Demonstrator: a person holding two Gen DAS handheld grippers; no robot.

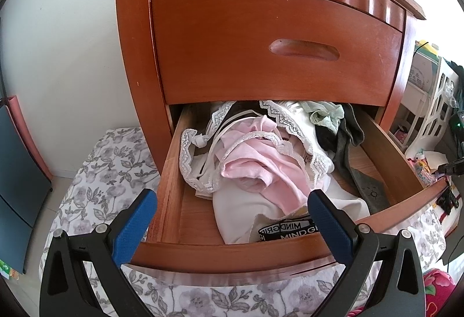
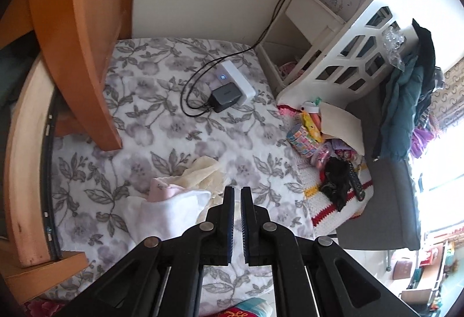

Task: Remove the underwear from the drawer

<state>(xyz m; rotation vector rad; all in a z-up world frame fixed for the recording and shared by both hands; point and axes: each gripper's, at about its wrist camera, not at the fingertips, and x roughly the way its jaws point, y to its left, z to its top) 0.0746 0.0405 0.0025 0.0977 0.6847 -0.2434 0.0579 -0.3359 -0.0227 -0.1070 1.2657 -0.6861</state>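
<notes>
The bottom drawer of a wooden nightstand stands pulled out and full of underwear: a pink piece on top, white lace-trimmed ones, a black waistband at the front. My left gripper hangs open over the drawer's front, with a blue pad on each side of the pile and touching nothing. In the right wrist view, my right gripper points down at the floral bedding. Its jaws are almost together, with pale cloth in the slit. White, pink and cream underwear lies at its tips.
A white charger block with a black plug and cable lies on the bedding. A white lattice rack stands to the right, with toys and a remote on a crochet mat. The nightstand's leg is at the left.
</notes>
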